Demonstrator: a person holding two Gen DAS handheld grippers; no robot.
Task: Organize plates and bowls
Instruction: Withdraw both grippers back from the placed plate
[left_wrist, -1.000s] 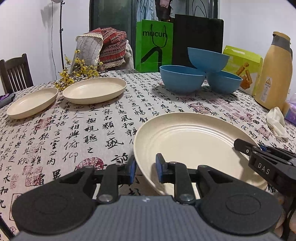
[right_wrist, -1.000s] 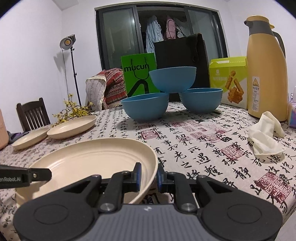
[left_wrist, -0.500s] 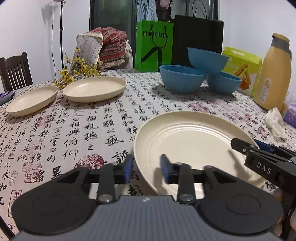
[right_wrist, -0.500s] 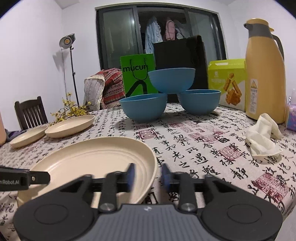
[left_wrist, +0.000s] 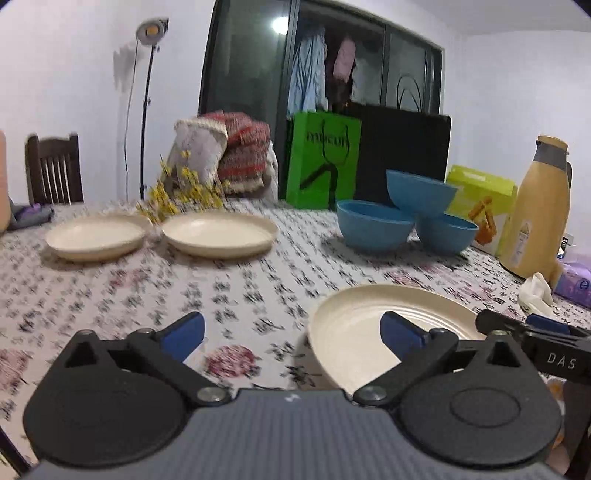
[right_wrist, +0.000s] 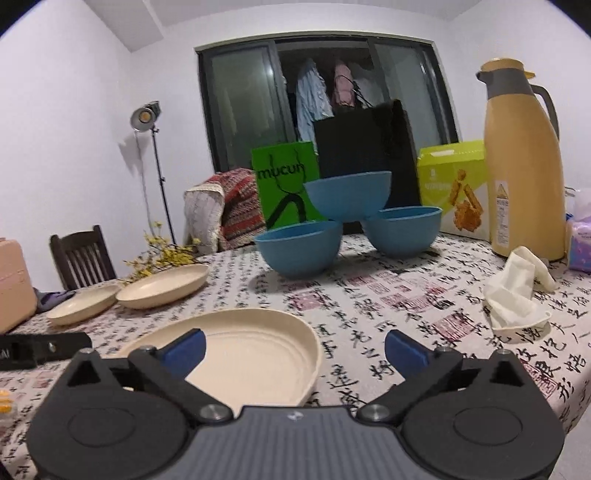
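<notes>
A large cream plate (left_wrist: 362, 332) (right_wrist: 251, 350) lies flat on the patterned tablecloth (left_wrist: 240, 295) close in front. My left gripper (left_wrist: 291, 326) straddles its left rim and my right gripper (right_wrist: 293, 341) its right rim. Both sets of jaws are opening wide, and no pad touches the plate. Two smaller cream plates (left_wrist: 96, 236) (left_wrist: 219, 232) sit side by side at the far left. At the back, one blue bowl (right_wrist: 347, 195) rests on top of two others (right_wrist: 299, 247) (right_wrist: 400, 229).
A yellow thermos jug (right_wrist: 524, 162), a green box (right_wrist: 454, 184) and a crumpled white cloth (right_wrist: 517, 291) stand at the right. Green (left_wrist: 321, 162) and black bags line the back edge. Yellow flowers (left_wrist: 173, 192) lie by the small plates, with a chair (left_wrist: 53, 168) beyond.
Both grippers were shut on the large plate's rim and have opened wide, letting it go. Both have drawn back and up a little, and the left view has swung leftward.
</notes>
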